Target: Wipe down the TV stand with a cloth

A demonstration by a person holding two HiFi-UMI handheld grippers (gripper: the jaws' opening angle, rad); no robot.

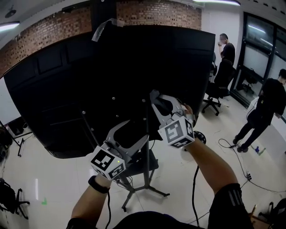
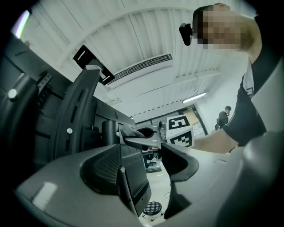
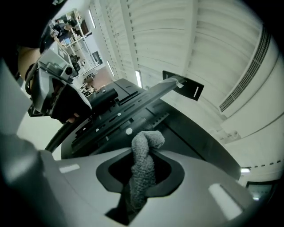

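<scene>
White floor (image 1: 53, 179) and a brick wall (image 1: 152, 12) surround a black TV (image 1: 111, 80), back toward me, on its TV stand (image 1: 146, 172). The right gripper (image 1: 164, 103) pinches a grey cloth (image 3: 143, 164) near the stand's top end. The left gripper (image 1: 134, 130) hangs beside the upright, jaws spread.

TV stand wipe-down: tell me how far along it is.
Done: the right gripper is shut on the grey cloth. In hand: both grippers are raised behind the screen, beside the pole of the TV stand; the left gripper is open and empty. Left: the cloth seems clear of the stand, so the wiping itself looks not yet begun.
</scene>
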